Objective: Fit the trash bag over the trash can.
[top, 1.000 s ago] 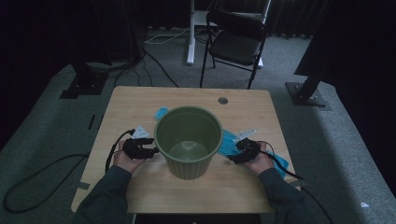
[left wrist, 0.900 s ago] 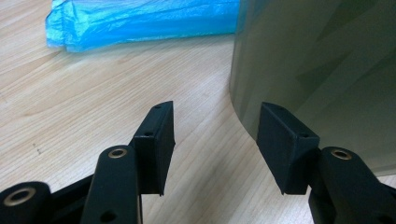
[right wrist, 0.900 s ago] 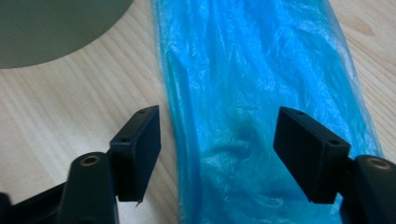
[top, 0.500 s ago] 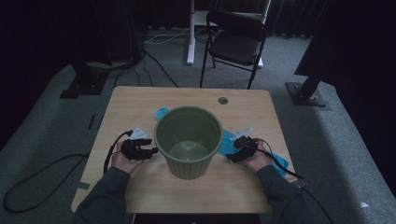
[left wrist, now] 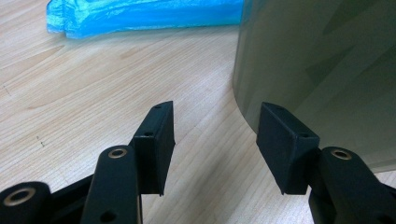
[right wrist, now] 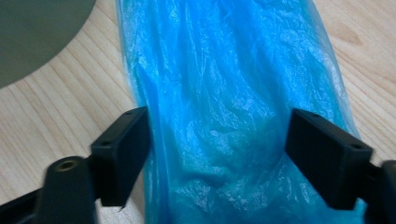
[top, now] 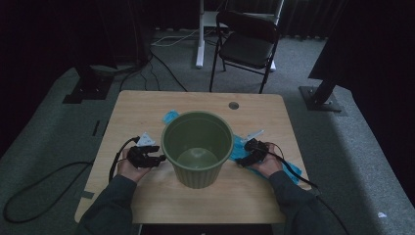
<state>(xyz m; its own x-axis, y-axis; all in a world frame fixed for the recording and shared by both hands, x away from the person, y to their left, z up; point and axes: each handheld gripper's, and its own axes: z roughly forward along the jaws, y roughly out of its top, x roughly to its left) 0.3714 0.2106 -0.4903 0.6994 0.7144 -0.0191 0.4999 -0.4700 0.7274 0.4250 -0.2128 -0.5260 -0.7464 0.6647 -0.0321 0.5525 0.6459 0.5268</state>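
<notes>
The right gripper (right wrist: 217, 156) has just opened its jaws wide, with the blue plastic bag (right wrist: 224, 93) lying between them, not pinched. To grip well, lower until the folded plastic sits deep between the pads, then close. The left gripper (left wrist: 215, 140) is open too, the green bucket (left wrist: 322, 70) just beside one jaw.

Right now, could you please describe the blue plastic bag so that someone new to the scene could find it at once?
Start at the wooden table and find the green bucket standing at its middle. The bag lies flat on the tabletop on the bucket's right side, with the open right tool straddling it. It is the one crinkled, see-through bright blue thing there, unlike the stiff bucket and the black tools.
</notes>
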